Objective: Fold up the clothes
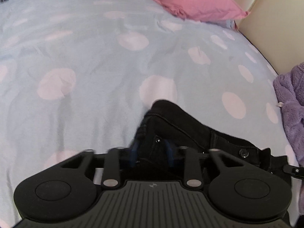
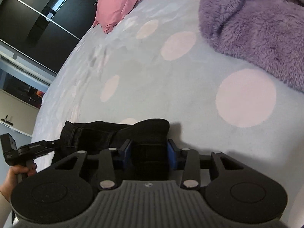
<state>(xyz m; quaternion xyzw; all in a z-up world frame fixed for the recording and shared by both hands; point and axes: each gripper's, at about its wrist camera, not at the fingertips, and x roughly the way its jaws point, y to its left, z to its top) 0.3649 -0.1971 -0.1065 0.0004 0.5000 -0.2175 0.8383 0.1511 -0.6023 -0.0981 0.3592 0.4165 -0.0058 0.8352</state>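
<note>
A pair of black jeans [image 1: 180, 125] lies bunched on the blue bedcover with pale pink dots [image 1: 95, 76]. My left gripper [image 1: 152, 154] is shut on the jeans near the waistband, where a rivet and a button show. In the right wrist view the jeans [image 2: 106, 133] stretch leftward. My right gripper [image 2: 149, 152] is shut on a thick fold of them, black cloth filling the space between its blue pads [image 2: 172, 153]. At the left edge a hand [image 2: 17, 172] holds the left gripper's body [image 2: 28, 148].
A fluffy purple garment [image 2: 256, 28] lies on the bedcover [image 2: 171, 87] to the right, also in the left wrist view as a purple garment [image 1: 292, 102]. A pink pillow [image 1: 191, 0] rests by the cream headboard [image 1: 269, 28]. A dark glossy wardrobe [image 2: 38, 19] stands beyond the bed.
</note>
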